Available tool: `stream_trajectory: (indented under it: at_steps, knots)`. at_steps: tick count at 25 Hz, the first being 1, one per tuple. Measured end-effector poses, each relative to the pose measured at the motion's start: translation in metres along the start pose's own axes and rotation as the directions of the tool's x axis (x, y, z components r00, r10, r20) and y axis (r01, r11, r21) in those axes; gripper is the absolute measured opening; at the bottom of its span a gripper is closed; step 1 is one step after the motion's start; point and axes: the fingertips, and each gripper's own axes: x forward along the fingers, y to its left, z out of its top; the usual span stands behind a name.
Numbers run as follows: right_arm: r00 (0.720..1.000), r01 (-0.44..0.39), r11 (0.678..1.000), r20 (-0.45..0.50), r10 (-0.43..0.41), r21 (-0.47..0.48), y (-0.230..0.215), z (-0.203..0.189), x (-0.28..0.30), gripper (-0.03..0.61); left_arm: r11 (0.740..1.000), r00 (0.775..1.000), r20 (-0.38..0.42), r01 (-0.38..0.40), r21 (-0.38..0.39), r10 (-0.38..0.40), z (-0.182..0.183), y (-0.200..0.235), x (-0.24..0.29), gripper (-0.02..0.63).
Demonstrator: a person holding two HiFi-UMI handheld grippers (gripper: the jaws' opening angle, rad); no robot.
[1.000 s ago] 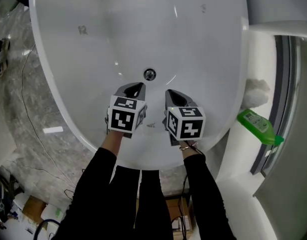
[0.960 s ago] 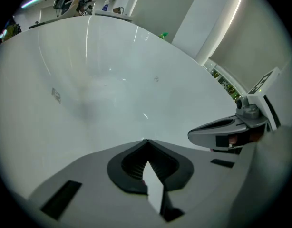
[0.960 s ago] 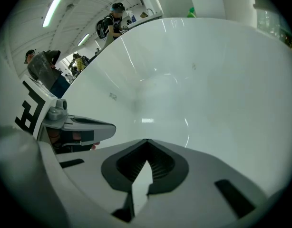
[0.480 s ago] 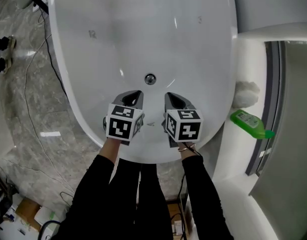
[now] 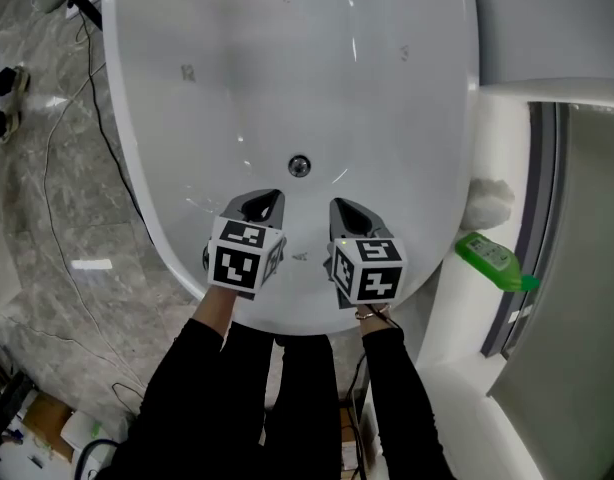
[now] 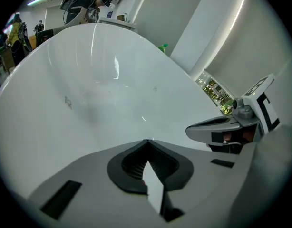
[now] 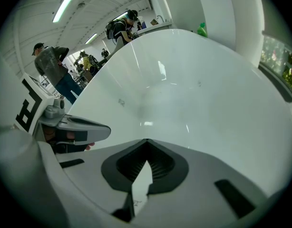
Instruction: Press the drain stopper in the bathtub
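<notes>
Bathtub: a glossy white oval bathtub point(image 5: 407, 118) fills the upper middle of the head view. It stands on a grey marbled floor point(image 5: 47, 238).
Drain stopper: the small round chrome drain stopper point(image 5: 300, 165) sits in the tub's bottom on its midline, nearer the person's end. Nothing touches it.
Left gripper: the grey left gripper point(image 5: 266, 202) carries its black-and-white marker cube and is held over the near end of the tub. Its tips point toward the stopper and are near it, just to the left and on the person's side.
Left fingers: the grey fingers point(image 6: 96, 172) are clenched tip to tip with nothing between them. Only the bare white tub wall shows beyond.
Right gripper: the matching grey right gripper point(image 5: 343, 208) is level with the other one. Its tips are near the stopper, just to the right and on the person's side.
Right fingers: these fingers point(image 7: 198, 172) are also pressed together at the tips and hold nothing.
Spacing: the two grippers lie side by side and apart, and the stopper lies ahead of the gap between them. Whether either one rests on the tub surface cannot be told.
Arms: black sleeves point(image 5: 202, 388) run from the bottom edge up to both grippers.
Ledge: a white ledge point(image 5: 457, 368) to the right of the tub carries a green plastic bottle point(image 5: 492, 261). A white crumpled lump point(image 5: 487, 202) lies just beyond it.
Floor: a thin dark cable point(image 5: 57, 168) trails across the marble left of the tub.
Background: people point(image 7: 53, 68) stand beyond the tub's far rim in the right gripper view.
</notes>
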Motion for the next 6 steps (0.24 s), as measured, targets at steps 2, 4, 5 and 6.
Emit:
stream_trajectory:
  at_steps: [2, 4, 5, 6]
  knots:
    - [1.0, -0.005, 1.0, 0.01, 0.005, -0.007, -0.002, 0.005, 0.001, 0.002, 1.0, 1.0, -0.007, -0.001, 0.0, 0.001, -0.001, 0.003, 0.008, 0.005]
    - [1.0, -0.008, 1.0, 0.021, 0.008, -0.02, -0.005, 0.01, 0.003, 0.002, 1.0, 1.0, -0.014, -0.002, 0.002, 0.002, -0.001, 0.006, 0.02, 0.005]
    - [1.0, -0.009, 1.0, 0.027, 0.01, -0.026, -0.006, 0.012, 0.004, 0.002, 1.0, 1.0, -0.018, -0.002, 0.004, 0.002, -0.001, 0.008, 0.025, 0.005]
    - [0.999, -0.011, 0.999, 0.033, 0.012, -0.032, -0.008, 0.015, 0.005, 0.002, 1.0, 1.0, -0.023, -0.003, 0.007, 0.003, -0.001, 0.01, 0.031, 0.005]
